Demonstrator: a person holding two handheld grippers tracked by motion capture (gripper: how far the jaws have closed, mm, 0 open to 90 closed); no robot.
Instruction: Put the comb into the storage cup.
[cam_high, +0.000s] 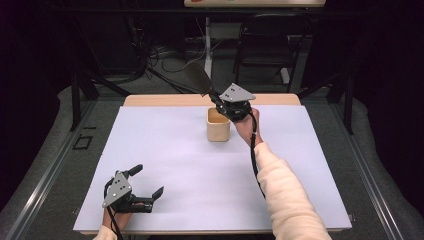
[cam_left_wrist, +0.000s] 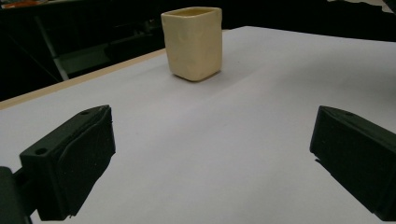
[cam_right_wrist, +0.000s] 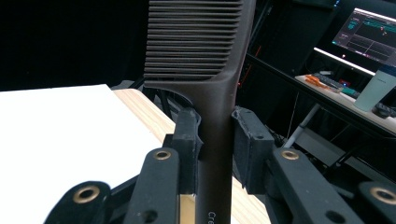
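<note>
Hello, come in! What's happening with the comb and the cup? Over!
Right gripper shut on comb, above cup. Left gripper open, low over the table. Nothing blocking the cup.

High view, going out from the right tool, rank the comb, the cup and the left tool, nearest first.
1. Comb: clamped in the right tool, slanting up and away to the left.
2. Cup: just below the right tool, at the table's far middle.
3. Left tool: at the near left corner, open, well across the table.
</note>
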